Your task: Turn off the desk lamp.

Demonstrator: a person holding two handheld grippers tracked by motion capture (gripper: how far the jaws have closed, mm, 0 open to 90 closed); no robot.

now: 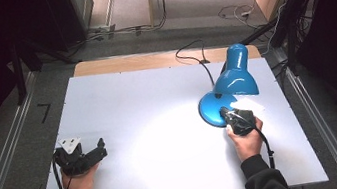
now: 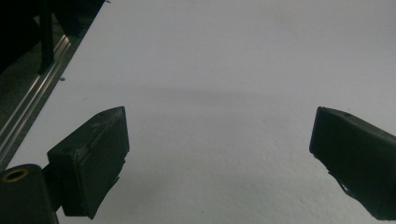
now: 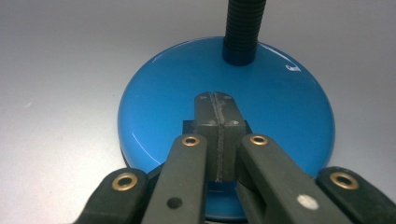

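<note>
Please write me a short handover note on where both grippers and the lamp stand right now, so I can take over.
Right gripper: jaws shut together, tips down on the blue lamp base, over what looks like a dark switch just in front of the black gooseneck.
Left gripper: open, holding nothing, above bare white table at the near left.
Lamp: upright at the right of the table, shade tipped down; a bright patch lies on the table beside it, so it looks lit.
Done: switch apparently reached.
Left: probably lift the right gripper off the base; I cannot tell whether the press is complete.
</note>
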